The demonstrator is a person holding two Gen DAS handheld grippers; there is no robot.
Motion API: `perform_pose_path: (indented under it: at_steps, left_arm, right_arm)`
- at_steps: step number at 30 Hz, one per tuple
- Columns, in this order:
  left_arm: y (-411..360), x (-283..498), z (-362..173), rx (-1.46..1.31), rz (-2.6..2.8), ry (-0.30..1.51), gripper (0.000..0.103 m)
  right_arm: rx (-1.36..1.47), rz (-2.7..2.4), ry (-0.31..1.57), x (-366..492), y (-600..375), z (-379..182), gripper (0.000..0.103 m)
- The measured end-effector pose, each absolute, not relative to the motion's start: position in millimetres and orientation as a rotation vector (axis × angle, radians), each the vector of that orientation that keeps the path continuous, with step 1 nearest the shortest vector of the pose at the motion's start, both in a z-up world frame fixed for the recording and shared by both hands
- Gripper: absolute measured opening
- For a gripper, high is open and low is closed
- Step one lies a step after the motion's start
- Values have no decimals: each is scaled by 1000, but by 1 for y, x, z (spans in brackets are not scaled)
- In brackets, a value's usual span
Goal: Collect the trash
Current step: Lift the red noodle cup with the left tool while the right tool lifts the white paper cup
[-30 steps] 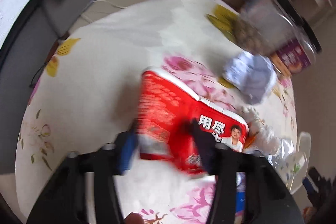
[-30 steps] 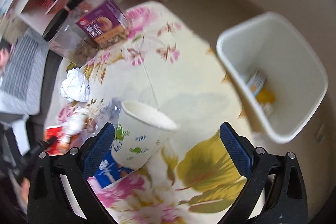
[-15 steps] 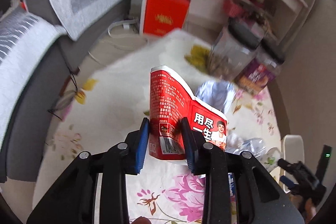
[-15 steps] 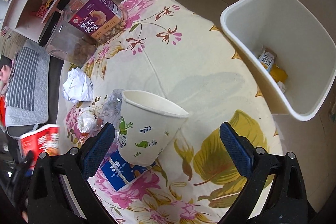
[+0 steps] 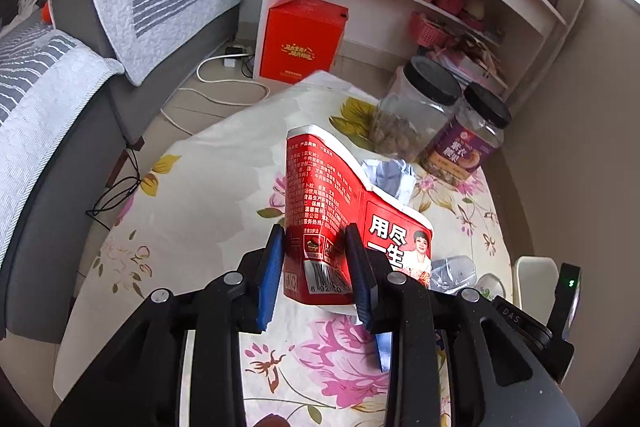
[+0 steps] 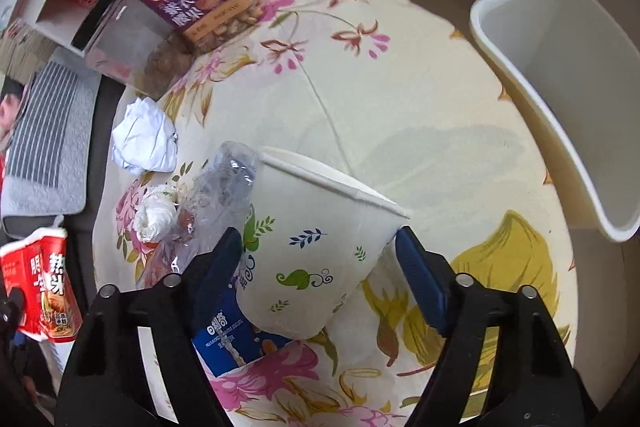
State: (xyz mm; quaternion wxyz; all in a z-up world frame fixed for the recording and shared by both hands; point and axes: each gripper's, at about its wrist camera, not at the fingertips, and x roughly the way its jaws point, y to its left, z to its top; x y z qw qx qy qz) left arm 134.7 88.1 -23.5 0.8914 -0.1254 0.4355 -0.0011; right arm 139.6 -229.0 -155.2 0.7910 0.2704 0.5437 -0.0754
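The red noodle cup [image 5: 320, 227], crushed, is pinched in the left gripper [image 5: 314, 267] above the surface [image 5: 200, 219]. The right gripper [image 6: 320, 267] has just been closing around the paper cup [image 6: 316, 247]; contact is uncertain. Risk: the thin wall buckles and slips. A plastic bottle [image 6: 224, 187], blue packet [image 6: 236, 343] and tissue [image 6: 144, 139] crowd it; the bin [image 6: 560, 107] stands off the far edge.

My paper cup [image 6: 316, 251] covers most of the blue biscuit packet [image 6: 228, 339] and part of the crushed clear bottle [image 6: 220, 195]. The white bin [image 6: 560, 99] runs off the right edge, its bottom unseen. My noodle cup [image 5: 340, 219] hides part of the crumpled paper [image 5: 392, 175].
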Motion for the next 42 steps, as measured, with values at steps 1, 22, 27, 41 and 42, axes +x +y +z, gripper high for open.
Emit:
perform_pose_path:
  at_steps: [1,22,27,41,42]
  left_arm:
    - [86,134,-24,-253,-6,903,31]
    - [56,115,-4,-152,43,732,32]
    - [43,109,2,-100,64,671,32]
    - [4,100,3,-8,50,609,32]
    - [2,100,3,-7,46,608,32]
  right_arm:
    - [561,-154,1159,139,-227,-151,63]
    - [192,33,776,108,-172,-47,55]
    - [104,18,682,97,-167,-30,55]
    - [38,-29,618,86,-179,-18,55]
    - [38,-34,617,86,-181,-18,56]
